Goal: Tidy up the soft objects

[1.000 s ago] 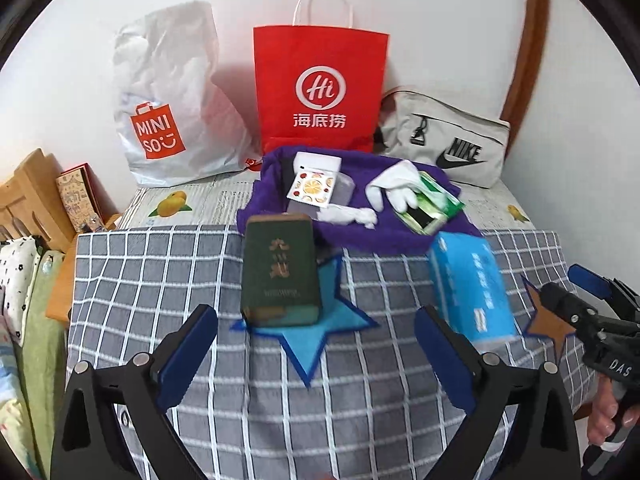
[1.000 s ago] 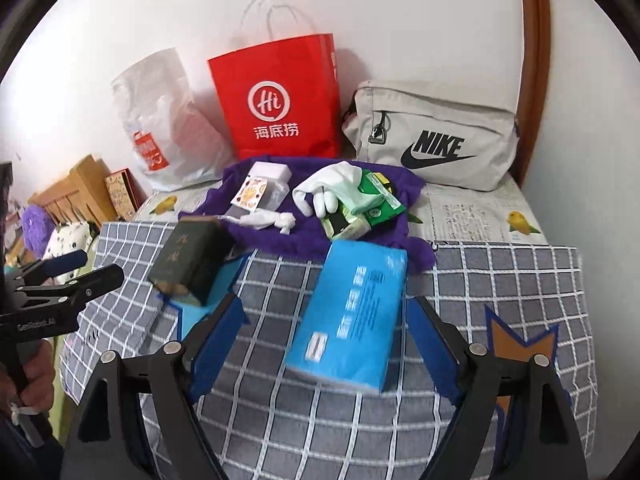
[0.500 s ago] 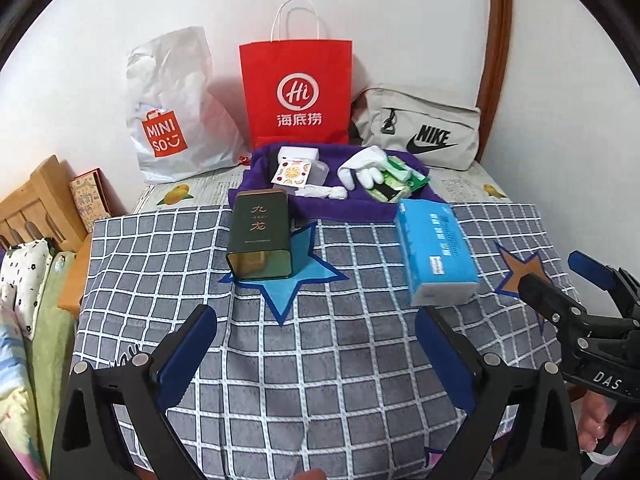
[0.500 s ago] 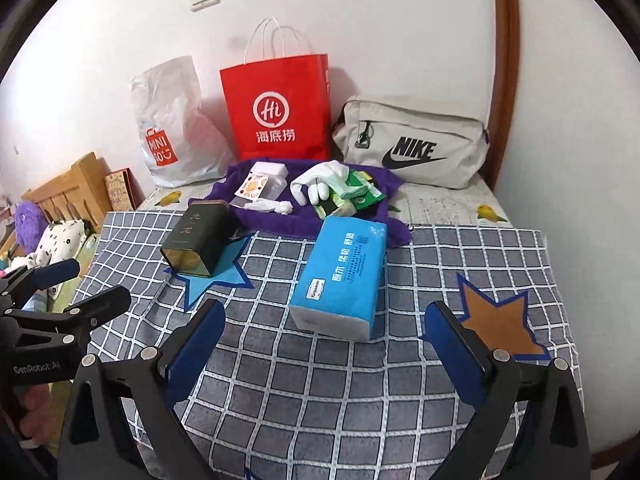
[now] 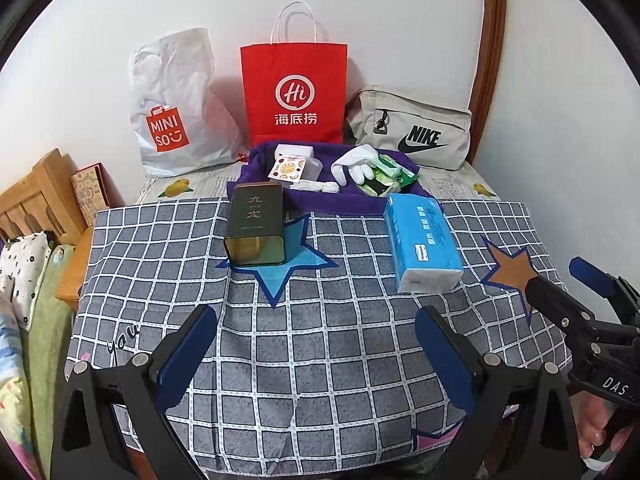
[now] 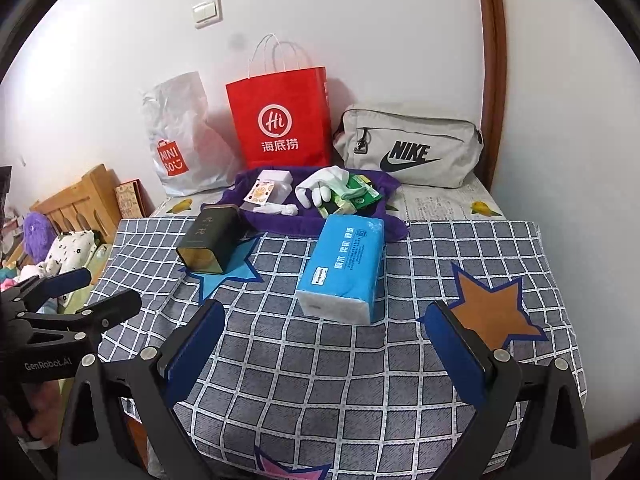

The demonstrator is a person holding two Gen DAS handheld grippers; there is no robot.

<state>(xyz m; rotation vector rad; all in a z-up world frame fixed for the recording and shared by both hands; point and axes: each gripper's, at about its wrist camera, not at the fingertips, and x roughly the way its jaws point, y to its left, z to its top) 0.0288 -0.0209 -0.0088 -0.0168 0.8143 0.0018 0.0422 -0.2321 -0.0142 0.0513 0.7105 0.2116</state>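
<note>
While the blue tissue pack [image 6: 342,268] lies flat on the checked cloth [image 6: 320,368], I see it as a soft, plastic-wrapped brick with a white end turned toward me, its far end touching the edge of the purple towel [image 6: 280,222]. That towel is plush and rumpled, and its folds cradle a white glove [image 6: 320,188], a crinkled green packet [image 6: 360,196], a twisted white tissue [image 6: 278,209] and a small clear box with an orange-slice label [image 6: 266,188]. To the left of the pack, well apart from it, a dark green rectangular tin [image 5: 255,224] lies on its side on a blue star patch [image 5: 280,268]; its metal sheen is plain and its corners are rounded. An orange star patch [image 6: 490,308] sits on the cloth to the right of the pack.

My right gripper [image 6: 320,348] is released, blue-padded jaws spread wide over bare cloth short of the pack, nothing between them. My left gripper [image 5: 316,348] is likewise released, gaping over the quilted grey squares with nothing in it.

Against the white wall stand a crumpled white plastic bag [image 5: 172,104], a stiff red paper bag [image 5: 294,96] with cord handles, and a slouching grey fabric pouch [image 5: 412,132].
</note>
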